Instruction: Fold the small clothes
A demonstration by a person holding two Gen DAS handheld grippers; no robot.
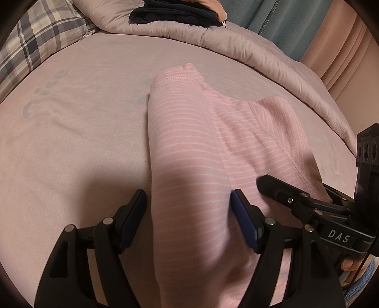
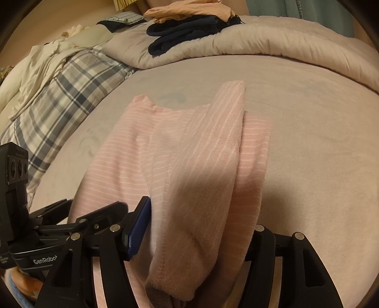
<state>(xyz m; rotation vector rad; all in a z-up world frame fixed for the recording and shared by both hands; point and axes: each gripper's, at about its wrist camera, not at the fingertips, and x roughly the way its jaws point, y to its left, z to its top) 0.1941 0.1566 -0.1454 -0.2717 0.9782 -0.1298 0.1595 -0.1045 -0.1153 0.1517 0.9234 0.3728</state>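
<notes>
A: Where's the striped pink garment (image 1: pixel 189 147)?
B: On the bed (image 1: pixel 78 142), draped between both spread tools, left tool (image 1: pixel 189 210) and right tool (image 2: pixel 201 227); neither pinches.
A: Risk?
B: I'd guess lifting away could snag cloth, undoing the fold.

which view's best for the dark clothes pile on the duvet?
Right wrist. The dark pile shows whole there, lying on the duvet with a peach garment on top. The left wrist view crops it at the top edge, so only its lower part shows.
</notes>
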